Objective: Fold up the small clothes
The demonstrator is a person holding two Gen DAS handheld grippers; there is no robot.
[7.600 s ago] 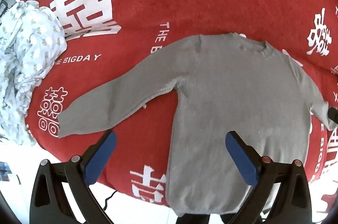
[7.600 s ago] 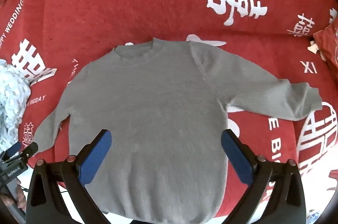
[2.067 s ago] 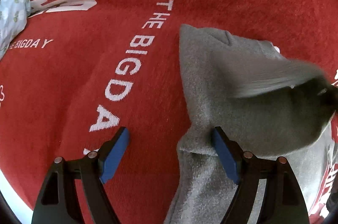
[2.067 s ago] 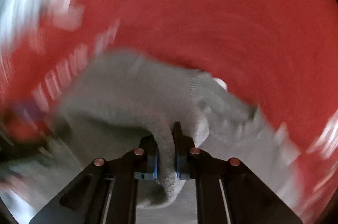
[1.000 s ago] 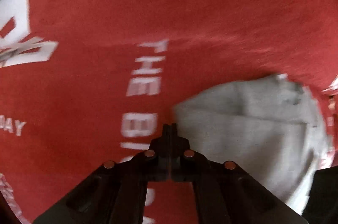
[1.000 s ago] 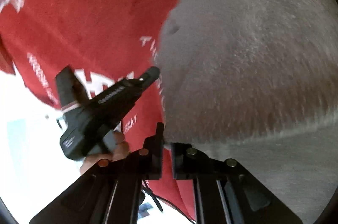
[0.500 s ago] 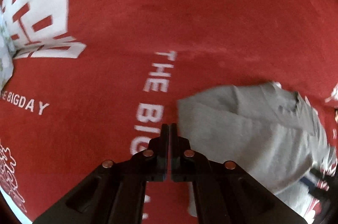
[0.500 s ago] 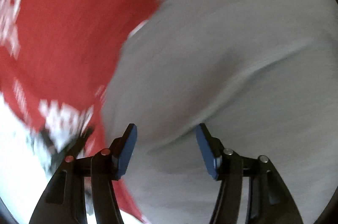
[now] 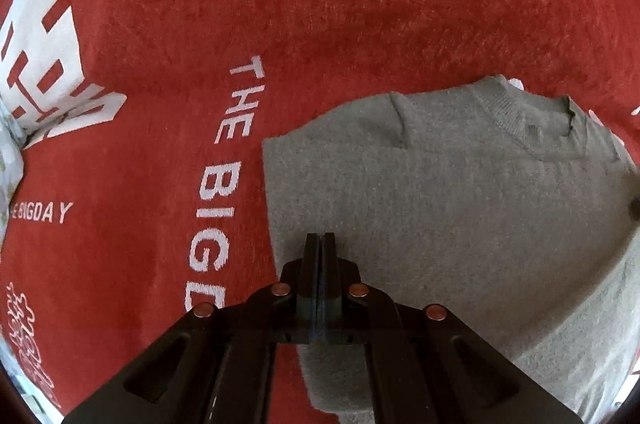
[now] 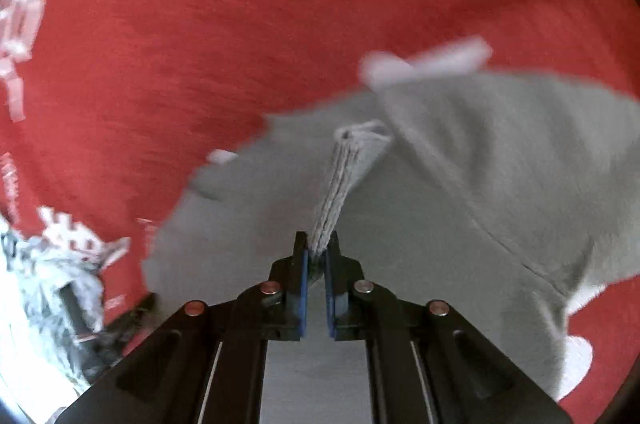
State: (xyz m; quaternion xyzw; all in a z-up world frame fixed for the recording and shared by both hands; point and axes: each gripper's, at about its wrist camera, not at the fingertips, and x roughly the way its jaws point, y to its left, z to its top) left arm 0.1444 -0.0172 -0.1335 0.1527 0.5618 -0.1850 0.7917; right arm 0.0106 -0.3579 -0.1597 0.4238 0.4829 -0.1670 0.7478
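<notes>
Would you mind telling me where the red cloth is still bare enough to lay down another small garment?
The widest bare stretch of the red blanket lies beyond the grey sweater's collar, toward the far edge. A narrower strip runs along the sweater's left side, over the white lettering. It is crowded at the far left, where a pale patterned garment sits.

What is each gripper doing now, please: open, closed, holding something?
Left gripper: closed, empty, above the grey sweater.
Right gripper: just closed on a sweater fold.
</notes>
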